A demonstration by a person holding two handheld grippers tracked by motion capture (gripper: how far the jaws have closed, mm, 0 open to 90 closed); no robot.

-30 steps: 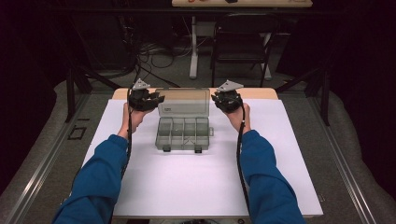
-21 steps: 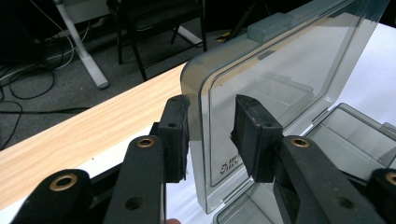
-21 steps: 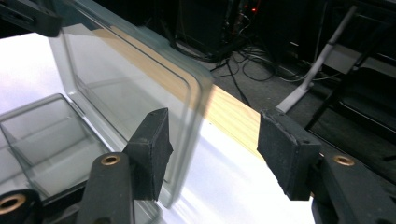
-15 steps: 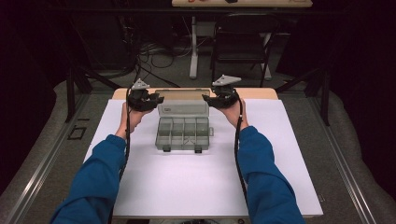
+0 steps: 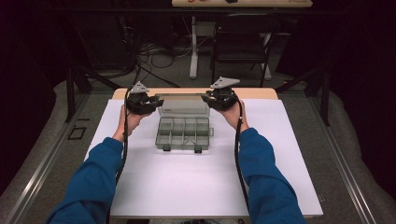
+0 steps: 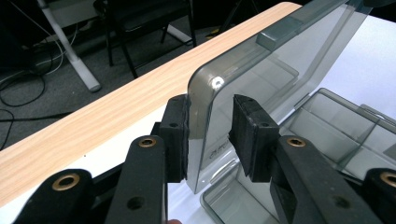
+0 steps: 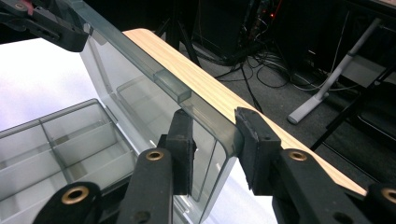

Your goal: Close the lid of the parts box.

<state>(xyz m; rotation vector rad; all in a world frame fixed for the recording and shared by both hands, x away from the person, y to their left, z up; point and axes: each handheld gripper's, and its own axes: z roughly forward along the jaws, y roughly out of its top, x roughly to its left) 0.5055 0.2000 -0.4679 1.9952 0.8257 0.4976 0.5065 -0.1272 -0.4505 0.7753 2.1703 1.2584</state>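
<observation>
Box (image 5: 183,133): clear grey plastic organiser box with divided compartments, resting on the white sheet (image 5: 154,186) that covers the bench (image 5: 196,91), at the middle of the far half.
Lid (image 5: 183,105): hinged at the far edge of the box, raised to a near-upright stand, slightly tilted, with its free edge on top.
Compartments (image 6: 327,126): several cells divided by thin walls; those in view hold nothing visible.
Latches (image 5: 166,148): two dark clips on the near wall of the box.
Left gripper (image 5: 158,101): held level at the left top corner of the lid; the lid corner passes between its fingers.
Left fingers (image 6: 178,135): one pad lies against the outer face of the lid; the other pad stands apart from the inner face with a visible gap. Not clamped.
Right gripper (image 5: 207,97): held level at the right top corner of the lid, facing the left gripper across the lid.
Right fingers (image 7: 183,142): jaws have just been closing, with the lid corner between them; one pad lies close on the inner face, the other shows a small gap to the outer edge. No firm clamp visible.
Person: both forearms in blue sleeves (image 5: 88,182) reach in from the near edge of the bench.
</observation>
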